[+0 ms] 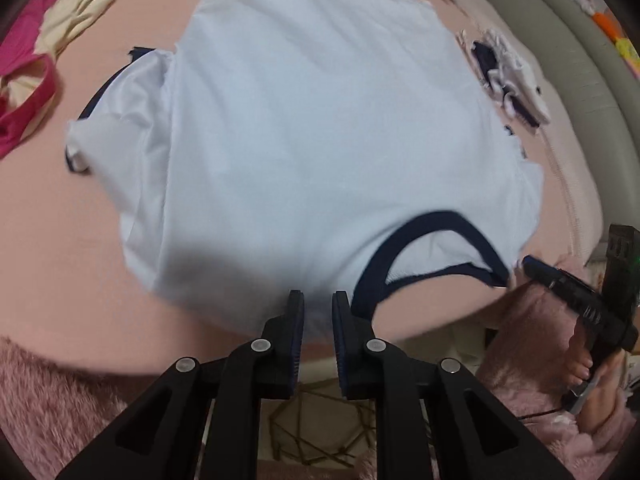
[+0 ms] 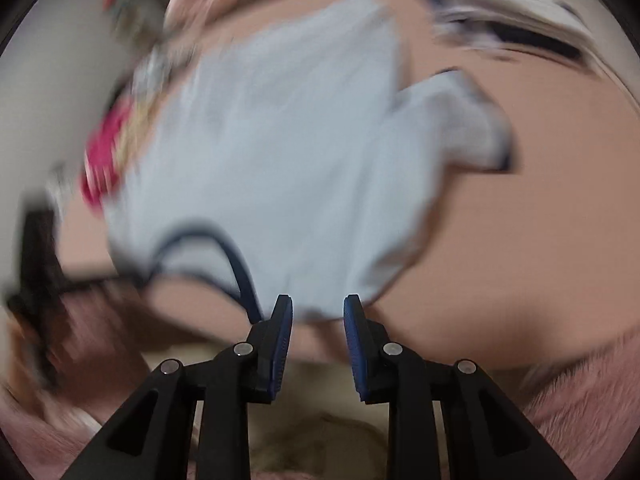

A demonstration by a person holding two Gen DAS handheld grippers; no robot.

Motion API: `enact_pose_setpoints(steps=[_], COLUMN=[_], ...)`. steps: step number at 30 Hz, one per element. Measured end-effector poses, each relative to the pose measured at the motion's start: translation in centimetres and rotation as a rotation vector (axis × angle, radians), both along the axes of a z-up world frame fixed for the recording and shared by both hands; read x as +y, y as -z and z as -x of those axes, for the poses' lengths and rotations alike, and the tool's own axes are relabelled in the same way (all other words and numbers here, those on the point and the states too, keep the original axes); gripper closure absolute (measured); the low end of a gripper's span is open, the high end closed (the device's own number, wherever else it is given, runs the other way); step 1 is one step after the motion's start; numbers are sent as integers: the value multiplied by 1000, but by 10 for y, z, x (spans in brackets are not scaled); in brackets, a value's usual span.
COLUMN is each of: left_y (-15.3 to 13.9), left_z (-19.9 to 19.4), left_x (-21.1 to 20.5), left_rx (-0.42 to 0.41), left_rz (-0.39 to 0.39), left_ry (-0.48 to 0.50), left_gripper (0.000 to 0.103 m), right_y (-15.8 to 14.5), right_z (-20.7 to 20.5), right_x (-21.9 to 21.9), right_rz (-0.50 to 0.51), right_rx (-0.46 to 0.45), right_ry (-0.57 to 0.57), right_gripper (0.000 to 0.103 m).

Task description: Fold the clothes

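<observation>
Spread flat across the middle of the pink bed surface (image 1: 48, 216): a white cotton T-shirt with navy-trimmed collar and sleeve cuffs (image 1: 304, 140), collar end toward the near edge, one short sleeve folded out to its left.

At that near edge, over the shirt's shoulder just left of the navy collar: left gripper (image 1: 318, 322), black with blue-padded fingers (image 1: 297, 320), parted by a narrow gap, no cloth pinched between them.

Right gripper (image 2: 318, 322) beside the collar on the other shoulder, jaws apart at a moderate width, empty; heavily blurred view, contact with the fabric impossible to tell.

Bunched near the far left corner: a magenta and pale yellow garment (image 1: 32, 80). Near the right edge: a small white and navy patterned piece (image 1: 508, 80).
</observation>
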State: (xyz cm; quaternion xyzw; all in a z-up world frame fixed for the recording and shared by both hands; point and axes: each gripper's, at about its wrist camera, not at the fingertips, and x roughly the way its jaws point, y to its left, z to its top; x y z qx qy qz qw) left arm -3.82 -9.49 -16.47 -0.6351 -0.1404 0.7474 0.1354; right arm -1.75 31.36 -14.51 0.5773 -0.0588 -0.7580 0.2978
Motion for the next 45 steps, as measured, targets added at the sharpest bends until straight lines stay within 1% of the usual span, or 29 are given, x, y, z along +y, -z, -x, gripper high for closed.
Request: enact_pose_setpoints(steps=[1,3,4,5,8,10,11,12,13,14,15,17,20,22,24,27,28,29,30,31,32,33,36,39,40,42,43,44,45], left_y=[0,0,-1,-2,-8,-11,-10,-8,-8,-7,-7,-6,-7,-7,-5,-4,-4,-4,-3,-3,-3,-2,-7,-12,-14,-18,-19,-20,-21], left_z=[2,3,4,6,8,9,10,12,12,12,11,10,13,14,15,12,11,9,8,7,6,6,15,27,31,36,37,36,36], left_x=[1,-4,0,4,4,4,5,4,5,4,2,1,2,3,5,5,5,6,6,6,6,7,27,54,63,77,80,82,82], left_rx=[6,13,17,25,57,63,55,47,42,38,34,30,44,48,38,32,30,28,26,24,22,22,56,68,71,79,82,84,86], left_rz=[-4,-16,-26,-37,-48,-64,-66,-66,-60,-61,-65,-74,-77,-72,-65,-66,-67,-68,-68,-69,-70,-75,-91,-113,-120,-125,-127,-131,-137], left_ry=[-7,-15,-23,-33,-65,-81,-86,-92,-93,-93,-94,-98,-108,-110,-103,-88,-83,-79,-74,-69,-64,-54,-4,46,63,78,82,82,82], left_gripper=[91,91,91,91,91,91,91,91,91,91,91,91,91,91,91,91,91,91,91,91,91,91,91,91,91,91,91,91,91], right_y=[-5,-3,-1,6,26,31,37,38,38,37,34,22,-14,-31,-27,3,11,15,17,17,15,12,15,30,34,34,28,21,15], right_z=[12,38,49,68,88,104,108,107,107,109,108,115,103,111,117,143,139,135,127,117,108,105,95,97,101,110,114,119,123], right_x=[18,48,61,67,68,64,67,68,69,66,60,55,60,70,70,63,67,71,77,86,91,89,80,58,53,49,42,35,28], right_rz=[42,128,167,190,117,141,155,177,198,183,143,53,-31,-85,-130,-213,-213,-180,-137,-95,-73,-46,108,159,136,158,151,144,136], right_rx=[-7,-32,-51,-65,-104,-122,-121,-114,-108,-104,-90,-27,118,186,167,82,43,25,2,-12,0,-1,-82,-153,-143,-100,-65,-30,5], right_ry=[89,250,323,357,399,407,556,582,608,620,580,548,540,538,524,551,572,606,637,680,755,778,713,632,632,663,638,614,587], right_gripper=[73,55,54,54,54,54,54,55,59,84,91,95,96,96,96,96,96,95,89,85,82,79,67,67,67,69,73,85,87])
